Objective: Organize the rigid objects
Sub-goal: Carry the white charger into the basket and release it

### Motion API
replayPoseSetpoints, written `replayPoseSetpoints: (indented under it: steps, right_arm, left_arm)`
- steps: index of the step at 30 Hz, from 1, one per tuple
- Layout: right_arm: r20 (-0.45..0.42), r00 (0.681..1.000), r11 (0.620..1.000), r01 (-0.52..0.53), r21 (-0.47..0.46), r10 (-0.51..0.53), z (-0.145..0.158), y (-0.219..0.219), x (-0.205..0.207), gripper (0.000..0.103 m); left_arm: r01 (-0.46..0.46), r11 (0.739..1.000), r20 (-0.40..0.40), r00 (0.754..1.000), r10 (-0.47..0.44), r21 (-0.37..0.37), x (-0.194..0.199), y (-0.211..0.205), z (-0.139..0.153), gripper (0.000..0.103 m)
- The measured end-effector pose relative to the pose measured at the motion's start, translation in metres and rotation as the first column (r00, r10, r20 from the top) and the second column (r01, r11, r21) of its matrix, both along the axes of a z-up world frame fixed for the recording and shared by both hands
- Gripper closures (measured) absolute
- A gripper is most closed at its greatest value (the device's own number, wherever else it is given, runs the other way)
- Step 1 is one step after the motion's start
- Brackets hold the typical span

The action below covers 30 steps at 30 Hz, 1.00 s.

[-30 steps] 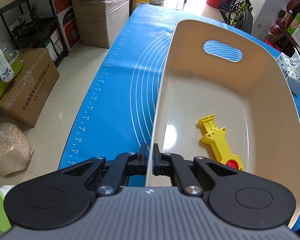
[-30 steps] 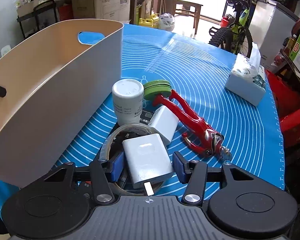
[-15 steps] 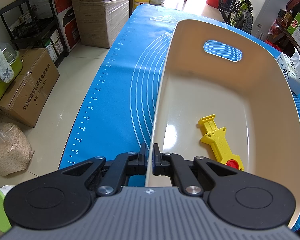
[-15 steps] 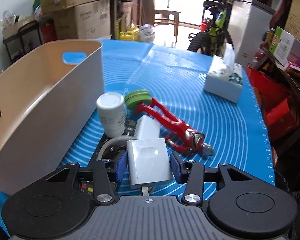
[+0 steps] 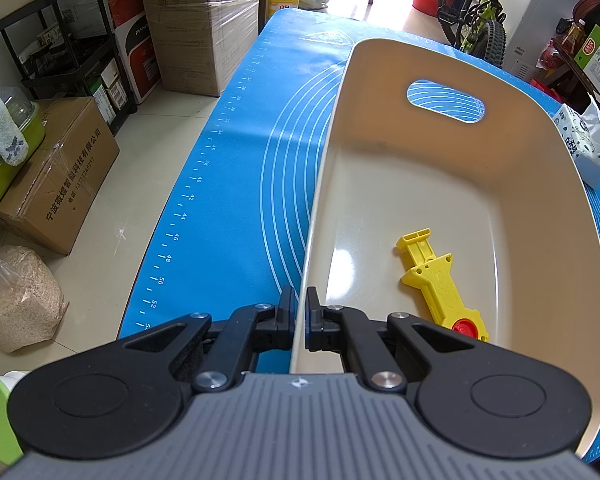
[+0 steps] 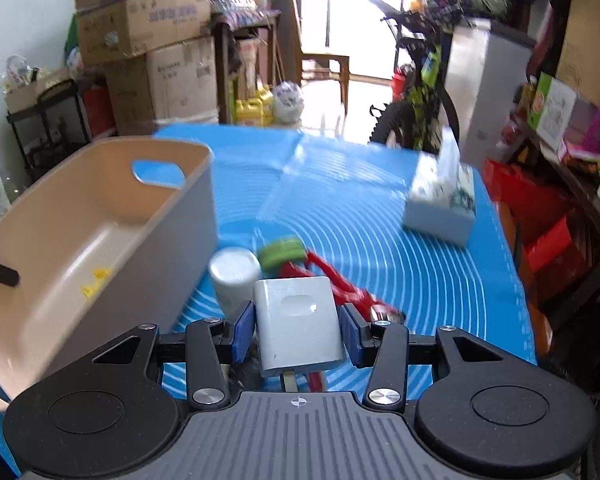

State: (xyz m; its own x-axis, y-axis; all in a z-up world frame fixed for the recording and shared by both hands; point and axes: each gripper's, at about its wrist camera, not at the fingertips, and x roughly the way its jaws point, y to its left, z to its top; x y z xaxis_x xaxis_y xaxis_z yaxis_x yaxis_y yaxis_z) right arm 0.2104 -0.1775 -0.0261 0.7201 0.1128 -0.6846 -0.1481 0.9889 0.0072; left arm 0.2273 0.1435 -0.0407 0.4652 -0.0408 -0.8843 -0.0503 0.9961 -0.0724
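My left gripper [image 5: 297, 312] is shut on the near rim of the beige bin [image 5: 440, 184], which stands on the blue mat. A yellow toy tool [image 5: 436, 280] with a red button lies on the bin floor. My right gripper [image 6: 298, 326] is shut on a white charger block [image 6: 298, 322] and holds it above the mat, right of the bin [image 6: 80, 232]. Below it on the mat are a white jar [image 6: 234, 276], a green lid [image 6: 282, 252] and red pliers [image 6: 340, 284].
A tissue box [image 6: 440, 204] sits at the mat's far right; it also shows in the left wrist view [image 5: 580, 144]. Cardboard boxes [image 5: 56, 172], a shelf rack and a bicycle [image 6: 420, 92] stand on the floor around the table.
My right gripper has lifted the white charger block off the pile and risen, so the view now looks higher and over the bin's rim. The left gripper has not moved.
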Motion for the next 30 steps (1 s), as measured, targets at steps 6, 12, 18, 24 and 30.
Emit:
replayPoseSetpoints:
  steps: [6,12,18,24,30]
  right_arm:
    - [0.063,0.997,0.999,-0.049,0.008,0.049,0.034,0.024,0.006,0.05]
    - [0.114,0.989,0.994,-0.103,0.029,0.099,0.055,0.056,0.015,0.05]
    - [0.113,0.979,0.985,-0.173,0.021,0.169,0.058,0.1,0.028,0.05]
    - [0.043,0.973,0.973,-0.229,0.006,0.229,0.038,0.148,0.04,0.05]
    - [-0.031,0.97,0.969,-0.244,-0.03,0.243,0.014,0.177,0.048,0.05]
  left_arm:
    - [0.001,1.0,0.0,1.0,-0.001,0.0,0.0,0.0,0.0,0.097]
    - [0.001,1.0,0.0,1.0,-0.001,0.002,0.0,-0.001,0.0,0.097]
    - [0.001,1.0,-0.001,1.0,-0.001,0.005,0.0,0.0,0.0,0.097]
    - [0.003,1.0,0.0,1.0,-0.003,0.006,0.0,0.0,0.0,0.097]
    - [0.006,1.0,0.0,1.0,-0.006,0.01,0.0,0.001,-0.001,0.097]
